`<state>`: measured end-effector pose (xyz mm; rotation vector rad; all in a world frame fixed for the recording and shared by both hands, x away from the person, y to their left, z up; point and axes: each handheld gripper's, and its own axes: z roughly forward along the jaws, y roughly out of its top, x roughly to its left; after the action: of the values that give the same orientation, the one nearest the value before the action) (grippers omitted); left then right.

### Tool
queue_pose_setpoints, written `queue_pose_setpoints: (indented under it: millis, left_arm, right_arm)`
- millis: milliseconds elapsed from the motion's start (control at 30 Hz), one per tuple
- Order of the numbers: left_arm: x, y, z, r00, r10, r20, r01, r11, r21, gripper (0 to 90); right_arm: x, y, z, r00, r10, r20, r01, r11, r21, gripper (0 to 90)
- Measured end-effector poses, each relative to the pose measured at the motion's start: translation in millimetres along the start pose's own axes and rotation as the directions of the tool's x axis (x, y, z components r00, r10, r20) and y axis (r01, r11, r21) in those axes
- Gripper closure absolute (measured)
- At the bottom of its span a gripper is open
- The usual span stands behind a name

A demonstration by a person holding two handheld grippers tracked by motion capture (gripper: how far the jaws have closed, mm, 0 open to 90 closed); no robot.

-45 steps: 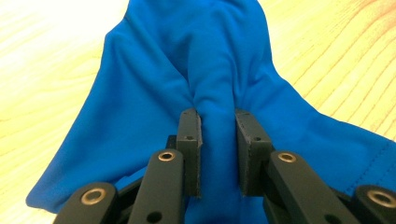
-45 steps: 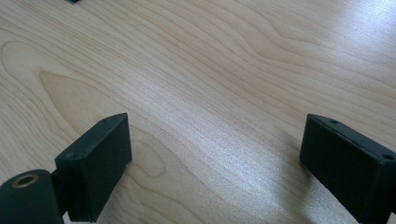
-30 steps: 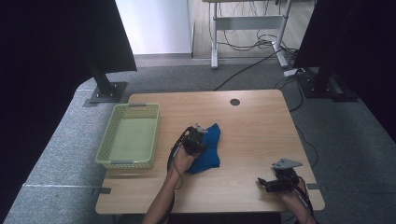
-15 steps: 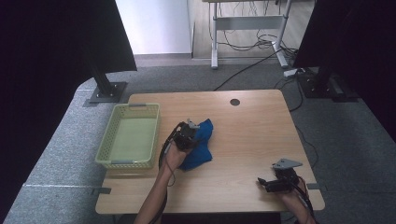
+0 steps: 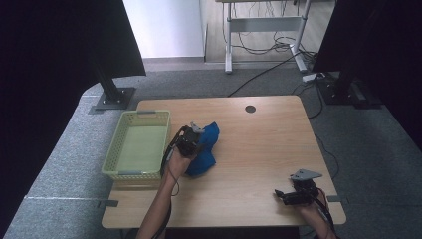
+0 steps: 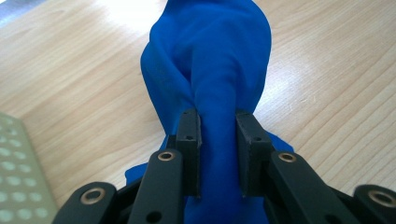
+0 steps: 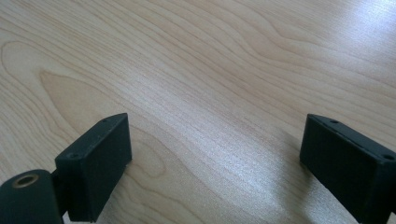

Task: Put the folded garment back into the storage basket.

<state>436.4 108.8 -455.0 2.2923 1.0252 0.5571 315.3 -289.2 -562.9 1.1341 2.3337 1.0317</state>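
A crumpled blue cloth [image 5: 206, 147] hangs over the wooden table [image 5: 259, 144], just right of a pale green basket [image 5: 137, 147]. My left gripper [image 5: 191, 137] is shut on a fold of that blue cloth [image 6: 219, 84], which is pinched between the two pads [image 6: 189, 149] and lifted off the wood. Near the table's front right corner my right gripper [image 5: 286, 195] rests low over bare wood. In the right gripper view its jaws stand wide apart with nothing between them, and its fingertips [image 7: 100, 158] sit close to the surface.
The basket is empty and stands along the table's left edge. A round cable hole [image 5: 250, 108] sits at the back of the table. Black stands [image 5: 112, 94] and cables lie on the floor behind.
My left gripper has carried the blue cloth to the left, toward the basket, and lifted it. The right gripper has stayed in place.
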Motion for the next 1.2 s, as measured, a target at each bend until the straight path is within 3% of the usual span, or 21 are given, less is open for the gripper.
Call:
queue_pose_setpoints:
  millis: [667,933,1200]
  left_arm:
    - [29.4,4.5,-33.7,0.9971,-0.024,-0.073,0.023,0.9995,-0.024,73.5]
    - [48.4,1.9,-55.3,0.9918,-0.049,-0.118,0.044,0.9981,-0.042,73.5]
    - [67.4,-4.1,-72.3,0.9824,-0.072,-0.173,0.065,0.997,-0.042,73.5]
  right_arm:
    - [0.1,0.1,0.0,1.0,0.001,0.0,-0.001,1.0,0.001,8.6]
    - [0.0,0.0,0.0,1.0,0.0,0.0,0.0,1.0,0.0,8.6]
    - [0.0,0.0,0.0,1.0,0.0,0.0,0.0,1.0,0.0,8.6]
